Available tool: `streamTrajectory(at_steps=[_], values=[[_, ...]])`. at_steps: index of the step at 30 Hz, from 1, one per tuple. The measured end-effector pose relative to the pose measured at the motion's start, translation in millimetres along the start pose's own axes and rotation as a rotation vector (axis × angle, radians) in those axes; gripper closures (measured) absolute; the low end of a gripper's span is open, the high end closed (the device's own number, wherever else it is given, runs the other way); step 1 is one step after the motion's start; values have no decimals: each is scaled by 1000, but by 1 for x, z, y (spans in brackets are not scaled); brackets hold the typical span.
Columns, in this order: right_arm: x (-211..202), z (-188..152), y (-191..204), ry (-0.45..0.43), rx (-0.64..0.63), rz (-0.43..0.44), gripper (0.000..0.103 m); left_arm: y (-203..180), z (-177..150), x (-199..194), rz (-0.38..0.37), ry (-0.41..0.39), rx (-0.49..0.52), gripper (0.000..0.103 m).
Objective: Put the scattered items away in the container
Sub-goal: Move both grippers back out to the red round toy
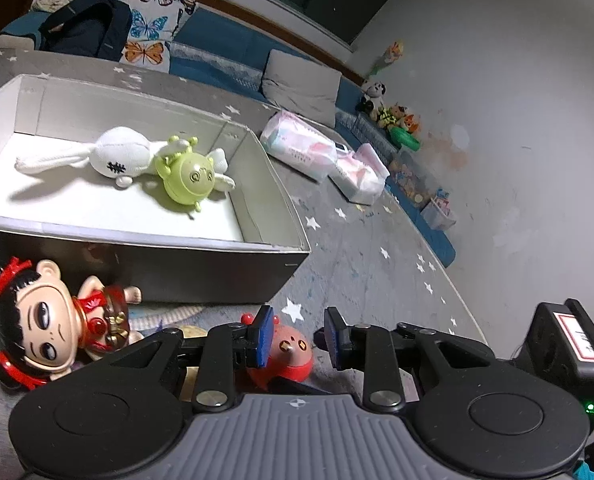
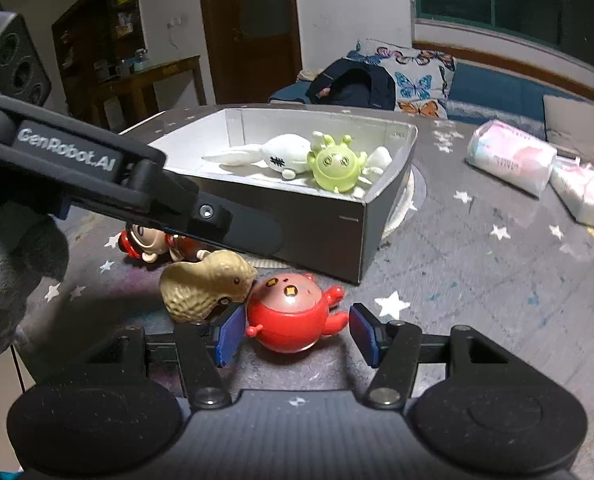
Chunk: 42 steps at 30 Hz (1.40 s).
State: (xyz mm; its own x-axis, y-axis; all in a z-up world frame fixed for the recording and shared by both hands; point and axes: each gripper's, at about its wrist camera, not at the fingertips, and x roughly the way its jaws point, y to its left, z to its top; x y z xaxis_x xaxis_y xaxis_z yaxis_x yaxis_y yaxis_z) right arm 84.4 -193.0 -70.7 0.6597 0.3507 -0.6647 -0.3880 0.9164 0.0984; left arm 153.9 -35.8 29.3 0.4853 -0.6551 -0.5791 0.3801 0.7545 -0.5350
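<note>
Red plastic, round-bodied, the red toy (image 2: 291,312) sits on the star-printed grey mat (image 2: 477,280) between the parted fingers of the right gripper (image 2: 297,330), neither blue pad pressing it. A tan peanut toy (image 2: 205,284) touches its left side (little slack there); bare mat lies to its right. Just behind stands the grey box (image 2: 317,236), its near corner close, holding a white plush (image 2: 273,152) and a green toy (image 2: 335,168). The left gripper (image 1: 297,338) hangs part-open, gripping nothing. Only its view shows the whole doll (image 1: 53,320) against the box's near wall; the right view alone shows the peanut clearly.
</note>
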Motion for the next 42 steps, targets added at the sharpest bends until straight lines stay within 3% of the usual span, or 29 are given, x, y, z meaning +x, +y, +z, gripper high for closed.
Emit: streamTrajectory(at_steps=[42], values=[[19, -8, -17, 6, 187, 71, 43, 1, -4, 21, 58, 72, 1, 71]])
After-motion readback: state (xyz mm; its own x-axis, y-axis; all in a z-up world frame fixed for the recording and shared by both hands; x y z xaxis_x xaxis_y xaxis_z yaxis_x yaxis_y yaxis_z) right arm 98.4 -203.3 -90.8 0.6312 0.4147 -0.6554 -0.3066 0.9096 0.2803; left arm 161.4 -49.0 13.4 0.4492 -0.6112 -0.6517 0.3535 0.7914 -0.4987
